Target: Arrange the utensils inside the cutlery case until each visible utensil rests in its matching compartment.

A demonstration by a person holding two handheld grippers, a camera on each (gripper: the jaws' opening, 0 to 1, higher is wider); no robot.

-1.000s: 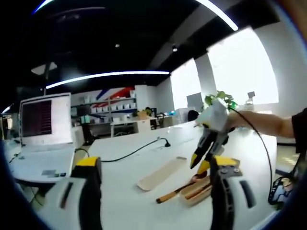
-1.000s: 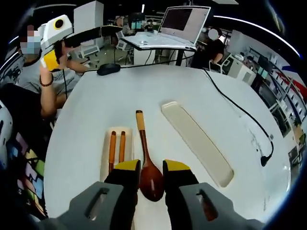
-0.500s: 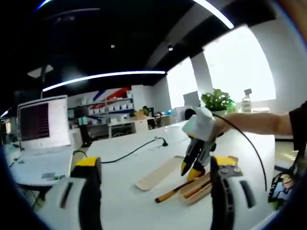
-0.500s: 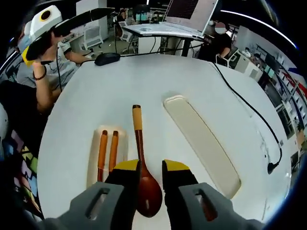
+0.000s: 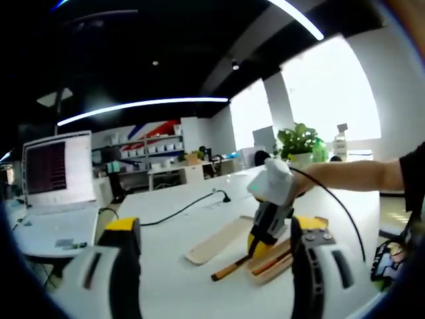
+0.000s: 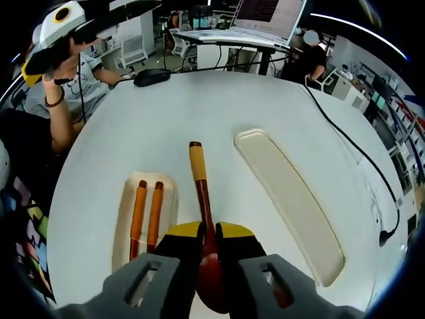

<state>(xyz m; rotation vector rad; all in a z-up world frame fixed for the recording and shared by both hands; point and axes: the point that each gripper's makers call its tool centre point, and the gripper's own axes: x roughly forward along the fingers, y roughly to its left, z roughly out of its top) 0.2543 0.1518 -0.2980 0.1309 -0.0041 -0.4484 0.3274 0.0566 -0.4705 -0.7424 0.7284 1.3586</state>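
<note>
Right tool [image 6: 207, 234]: closed down on the spoon [image 6: 203, 199] at the neck, just above the dark bowl, jaws pressed against the wood on both sides. Spoon lying on the white bench [image 6: 199, 106], handle with its lighter tip pointing away from the tool. Just left of the spoon in the right gripper view, the case [image 6: 126, 226], a shallow cream tray holding the chopsticks [image 6: 147, 209], two sticks side by side. Right of the spoon and apart from it, the lid [image 6: 289, 199], a long cream piece lying flat and at an angle. Further off on the bench, a black mouse [image 6: 151, 77] near the far edge and a black cable [image 6: 352, 146] running along the right side. Beyond the edge, a laptop [image 6: 265, 16] on a stand.

Left tool [image 5: 212, 256]: held above the bench, jaws set wide apart, nothing between them. Also seen at upper left of the right gripper view, in the person's hand. Left gripper view, past the jaws: right tool down on the spoon beside the case, lid beyond, cable trailing across the bench toward a screen [image 5: 56, 169] at left. Plant [image 5: 299, 141] by the bright window at the back.
</note>
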